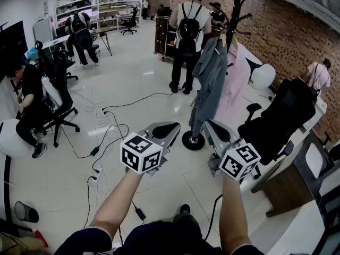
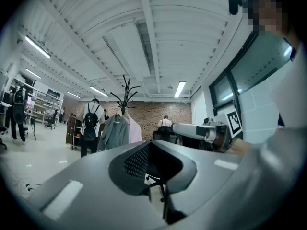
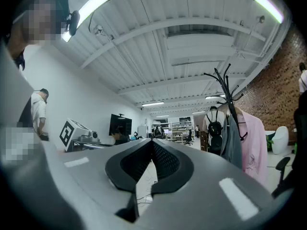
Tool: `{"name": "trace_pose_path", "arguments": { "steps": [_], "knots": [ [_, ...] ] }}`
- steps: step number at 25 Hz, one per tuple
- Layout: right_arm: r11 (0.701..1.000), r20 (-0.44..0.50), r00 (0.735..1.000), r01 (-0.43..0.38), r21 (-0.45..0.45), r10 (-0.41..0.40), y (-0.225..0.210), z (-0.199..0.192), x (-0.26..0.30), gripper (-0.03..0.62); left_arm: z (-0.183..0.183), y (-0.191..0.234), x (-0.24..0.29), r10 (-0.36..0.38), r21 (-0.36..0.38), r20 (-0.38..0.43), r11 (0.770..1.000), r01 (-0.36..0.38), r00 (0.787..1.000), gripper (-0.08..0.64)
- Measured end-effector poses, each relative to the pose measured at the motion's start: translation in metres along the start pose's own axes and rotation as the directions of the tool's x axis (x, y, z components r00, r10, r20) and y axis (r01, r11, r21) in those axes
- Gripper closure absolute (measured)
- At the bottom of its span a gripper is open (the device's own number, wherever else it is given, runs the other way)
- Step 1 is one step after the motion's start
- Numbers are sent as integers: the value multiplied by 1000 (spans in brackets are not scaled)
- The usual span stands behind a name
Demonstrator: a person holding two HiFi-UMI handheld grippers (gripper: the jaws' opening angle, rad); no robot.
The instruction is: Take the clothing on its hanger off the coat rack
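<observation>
A black coat rack (image 1: 234,15) stands on a round base (image 1: 193,140) ahead of me. A grey-blue jacket (image 1: 211,81) hangs from it on a hanger, with a pink shirt (image 1: 236,81) behind it. Both grippers are held level and short of the rack, touching nothing. My left gripper (image 1: 172,125) is shut and empty, left of the base. My right gripper (image 1: 208,122) is also shut and empty, just in front of the jacket's hem. The left gripper view shows the rack (image 2: 125,87) and jacket (image 2: 114,133) far off; the right gripper view shows the jacket (image 3: 232,143) and pink shirt (image 3: 254,145) at right.
A black office chair (image 1: 281,116) stands right of the rack, beside a desk (image 1: 297,185). A person with a backpack (image 1: 187,36) stands behind the rack. Cables (image 1: 101,137) run over the floor at left, near a seated person (image 1: 32,100).
</observation>
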State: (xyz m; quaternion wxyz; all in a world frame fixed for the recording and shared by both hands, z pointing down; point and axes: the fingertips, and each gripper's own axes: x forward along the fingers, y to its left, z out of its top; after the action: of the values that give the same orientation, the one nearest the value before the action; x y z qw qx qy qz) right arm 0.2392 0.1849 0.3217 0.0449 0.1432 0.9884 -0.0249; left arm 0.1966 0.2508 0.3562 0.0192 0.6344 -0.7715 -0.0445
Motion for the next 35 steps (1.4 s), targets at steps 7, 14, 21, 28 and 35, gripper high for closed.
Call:
{"name": "trace_pose_path", "arguments": {
  "steps": [7, 14, 21, 28, 35],
  "knots": [
    [1000, -3, 1000, -6, 0, 6, -31, 3, 25, 592, 9, 27, 31, 1, 6, 6, 1000, -1, 1000, 548],
    [1000, 3, 1000, -20, 4, 20, -65, 3, 60, 592, 10, 64, 63, 10, 7, 2, 1000, -10, 1000, 548],
    [999, 13, 999, -49, 3, 49, -116, 3, 106, 592, 15, 115, 112, 35, 12, 6, 999, -35, 999, 548],
    [995, 9, 995, -95, 7, 95, -173, 7, 158, 592, 25, 169, 167, 72, 5, -3, 997, -72, 997, 548],
    [992, -14, 992, -127, 20, 127, -215, 1, 202, 592, 30, 206, 207, 92, 23, -29, 996, -91, 995, 548]
  ]
}}
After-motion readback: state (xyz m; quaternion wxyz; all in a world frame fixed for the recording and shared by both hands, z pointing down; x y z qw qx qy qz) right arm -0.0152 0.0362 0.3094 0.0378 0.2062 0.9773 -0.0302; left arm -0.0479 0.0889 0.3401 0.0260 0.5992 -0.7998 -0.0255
